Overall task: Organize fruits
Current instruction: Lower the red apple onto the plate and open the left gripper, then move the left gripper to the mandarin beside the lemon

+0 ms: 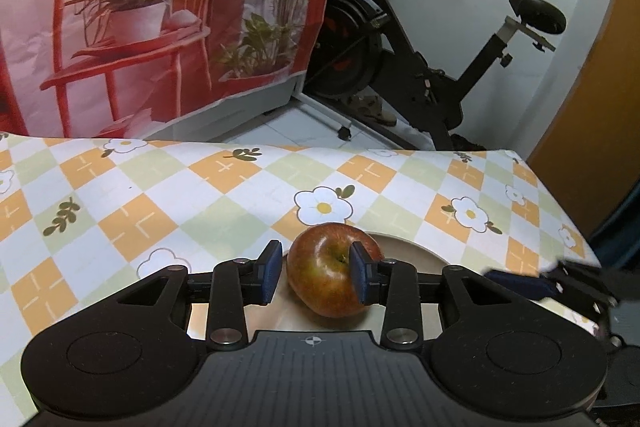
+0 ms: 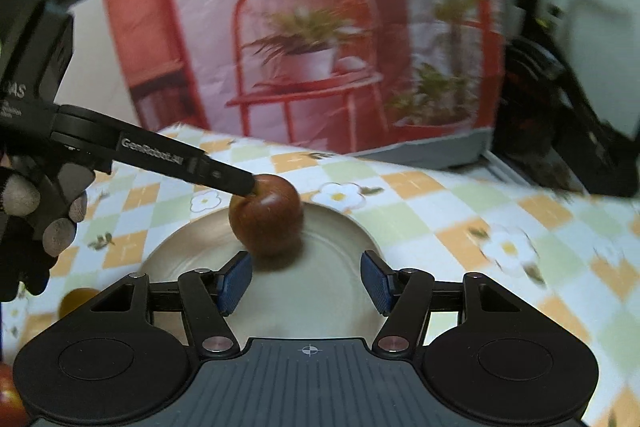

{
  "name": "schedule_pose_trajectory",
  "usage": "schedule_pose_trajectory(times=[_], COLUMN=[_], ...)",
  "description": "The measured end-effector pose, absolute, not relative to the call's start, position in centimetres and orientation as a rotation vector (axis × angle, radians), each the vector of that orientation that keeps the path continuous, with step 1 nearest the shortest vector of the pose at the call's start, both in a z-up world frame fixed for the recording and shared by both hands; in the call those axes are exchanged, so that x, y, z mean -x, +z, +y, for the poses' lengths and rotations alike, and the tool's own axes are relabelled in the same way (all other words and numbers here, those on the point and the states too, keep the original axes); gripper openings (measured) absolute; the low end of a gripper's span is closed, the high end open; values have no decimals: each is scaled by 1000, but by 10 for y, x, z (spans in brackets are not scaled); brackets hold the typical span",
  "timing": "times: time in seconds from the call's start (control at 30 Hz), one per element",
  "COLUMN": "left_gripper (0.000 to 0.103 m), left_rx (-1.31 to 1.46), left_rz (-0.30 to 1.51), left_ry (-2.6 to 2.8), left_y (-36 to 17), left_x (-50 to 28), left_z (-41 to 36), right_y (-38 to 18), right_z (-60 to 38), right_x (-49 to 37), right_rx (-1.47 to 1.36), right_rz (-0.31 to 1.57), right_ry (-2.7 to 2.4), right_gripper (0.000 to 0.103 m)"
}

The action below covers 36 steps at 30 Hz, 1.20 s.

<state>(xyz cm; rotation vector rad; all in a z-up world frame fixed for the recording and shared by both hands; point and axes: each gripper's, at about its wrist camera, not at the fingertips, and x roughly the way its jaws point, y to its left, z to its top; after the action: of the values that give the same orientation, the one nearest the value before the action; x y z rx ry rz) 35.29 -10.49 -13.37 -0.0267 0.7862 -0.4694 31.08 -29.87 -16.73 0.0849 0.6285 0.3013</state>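
Note:
A red-brown apple (image 1: pixel 330 269) sits between the blue pads of my left gripper (image 1: pixel 316 277), over a round beige plate (image 1: pixel 416 255). The left pad stands a small gap off the apple; the right pad overlaps its right side. In the right wrist view the same apple (image 2: pixel 266 217) rests on or just above the plate (image 2: pixel 340 227), with the left gripper's finger (image 2: pixel 224 177) at its top left. My right gripper (image 2: pixel 306 281) is open and empty at the plate's near side. It shows blurred at the right edge of the left wrist view (image 1: pixel 532 285).
The table carries a checked floral cloth (image 1: pixel 160 203). An orange-brown fruit (image 2: pixel 78 301) lies left of the plate and a red fruit (image 2: pixel 10 399) at the bottom left corner. An exercise bike (image 1: pixel 420 67) and a red printed backdrop (image 1: pixel 160 7) stand beyond the table's far edge.

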Motion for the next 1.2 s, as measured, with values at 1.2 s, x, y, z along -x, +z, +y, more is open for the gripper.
schedule_pose_trajectory(times=[1.2], left_gripper=[39], left_rx=[93], left_rz=[756], left_ry=[-368], left_y=[-115], left_x=[-225], left_z=[-47], right_y=[-194], right_z=[-311], right_x=[-208], right_rx=[-216], right_rz=[549], right_ry=[242], right_gripper=[57])
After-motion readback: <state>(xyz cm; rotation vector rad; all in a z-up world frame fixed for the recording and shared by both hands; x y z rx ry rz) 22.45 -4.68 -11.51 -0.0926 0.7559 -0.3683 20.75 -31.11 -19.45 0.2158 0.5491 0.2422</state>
